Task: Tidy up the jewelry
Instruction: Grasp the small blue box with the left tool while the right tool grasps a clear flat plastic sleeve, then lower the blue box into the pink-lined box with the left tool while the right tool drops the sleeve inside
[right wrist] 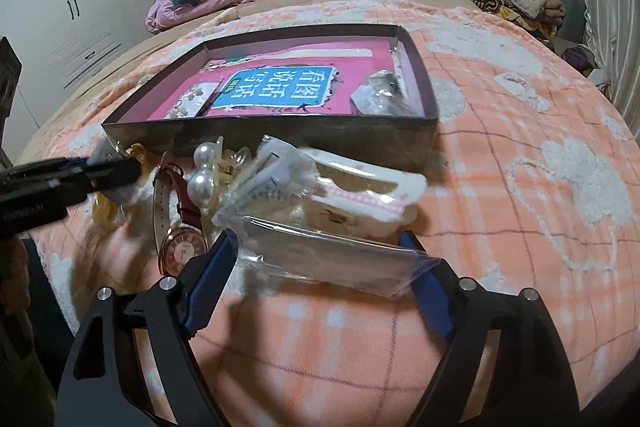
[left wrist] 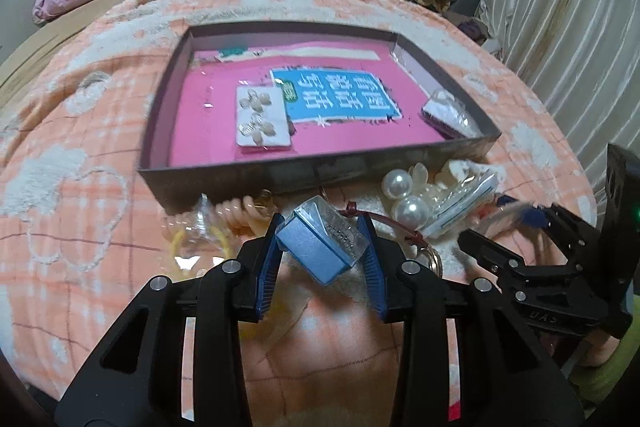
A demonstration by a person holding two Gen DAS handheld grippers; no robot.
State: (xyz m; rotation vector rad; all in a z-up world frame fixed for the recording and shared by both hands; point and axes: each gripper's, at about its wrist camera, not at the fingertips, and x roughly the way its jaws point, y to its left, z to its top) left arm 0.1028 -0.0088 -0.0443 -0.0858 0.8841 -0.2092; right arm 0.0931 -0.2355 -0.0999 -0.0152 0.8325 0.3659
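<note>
- Blue foam and clear plastic make the small jewelry box (left wrist: 320,247) that the left gripper (left wrist: 322,247) has clamped between its two blue pads; it hangs just above the peach plaid blanket (left wrist: 80,187), right in front of the near wall of the dark cardboard tray (left wrist: 224,183).
- The small box is tilted. Its long axis runs from the lower right, near the gripper, toward the upper left, and the clear end points at the tray.
- To do this step well, in my judgement, the box should be lifted clear over the tray wall, set flat on the pink lining beside the white earring card (left wrist: 262,123), and only then released.
- The right gripper (right wrist: 316,259) has its pads at both ends of a flat clear plastic pouch (right wrist: 332,259); whether they already press on it I cannot tell. The pouch lies with its long side across the jaws, near the bed surface.
- A risk I see: the pouch is thin and slippery, so a firm hold is needed before lifting.
- Beside it wait two big white pearls (left wrist: 404,195) and a red-strap watch (right wrist: 182,247), not yet in the tray.
</note>
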